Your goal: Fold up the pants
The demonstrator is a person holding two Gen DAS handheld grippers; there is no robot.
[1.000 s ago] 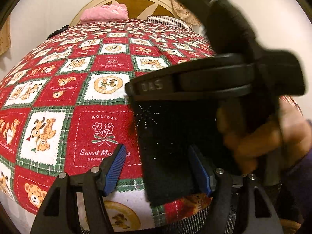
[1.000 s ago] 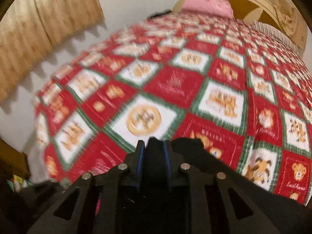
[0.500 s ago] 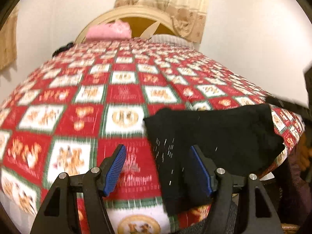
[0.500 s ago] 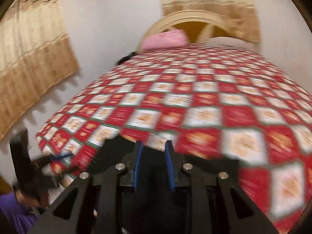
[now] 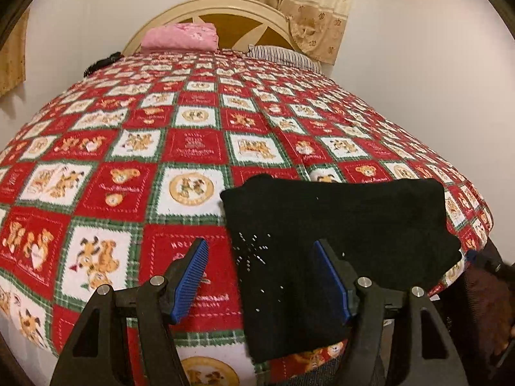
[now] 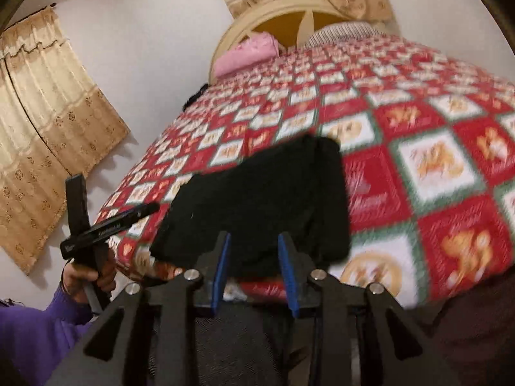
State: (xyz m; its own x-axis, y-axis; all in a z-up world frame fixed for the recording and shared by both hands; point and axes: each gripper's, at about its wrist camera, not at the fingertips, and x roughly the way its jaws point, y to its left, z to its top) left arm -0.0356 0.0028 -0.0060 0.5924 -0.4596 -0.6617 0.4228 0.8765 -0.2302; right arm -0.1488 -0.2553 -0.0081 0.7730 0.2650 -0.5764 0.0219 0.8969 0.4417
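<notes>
Folded black pants (image 5: 354, 218) lie flat on the red patchwork bedspread (image 5: 193, 144), close to the bed's near edge. My left gripper (image 5: 259, 247) hovers open above the bedspread, over the pants' left edge, touching nothing. In the right wrist view the pants (image 6: 257, 193) lie just beyond my right gripper (image 6: 254, 238). Its jaws are opening, with only a narrow gap between the blue pads (image 6: 222, 267). The pads press on nothing, and the fabric lies past their tips. A hand in a purple sleeve (image 6: 80, 276) holds the left gripper's handle at the left of that view.
A folded pink cloth (image 5: 180, 37) and a striped pillow (image 5: 283, 56) lie against the cream headboard (image 5: 225, 6). A dark object (image 5: 101, 62) sits at the bed's far left edge. Beige curtains (image 6: 42, 122) hang on the left wall. The bed's near edge runs just under both grippers.
The right gripper, which lay across the pants a second ago, has swung away to the right and back off the bed. Its jaws have widened. The pants stay flat; the left gripper rose slightly.
</notes>
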